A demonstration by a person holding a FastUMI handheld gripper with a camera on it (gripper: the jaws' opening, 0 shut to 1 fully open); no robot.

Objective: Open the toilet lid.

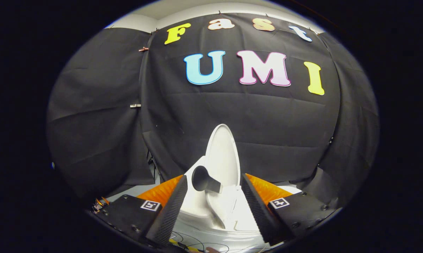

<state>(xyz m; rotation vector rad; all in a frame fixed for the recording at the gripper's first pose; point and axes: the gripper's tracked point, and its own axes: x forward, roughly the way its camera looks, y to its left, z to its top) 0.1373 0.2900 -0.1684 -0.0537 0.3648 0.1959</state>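
The toilet lid stands raised, nearly upright, its pale inner face turned toward the camera and its rounded top edge rising against the black cloth wall behind. It sits between the two fingers and just beyond their tips. A dark knob-like handle with a round flared end projects from the lower part of the lid toward the left finger, close to it; whether they touch cannot be told. Below the lid lies the white toilet body, seat and rim showing between the fingers; what is inside the bowl cannot be made out.

The gripper is spread wide, its black ribbed fingers set apart on either side of the lid and pressing on nothing. Orange pieces back each finger, and the black blocks behind them carry small square markers.

Thin wires trail across the white surface below the toilet, near the gripper's base. A pale strip of floor shows at the foot of the cloth.
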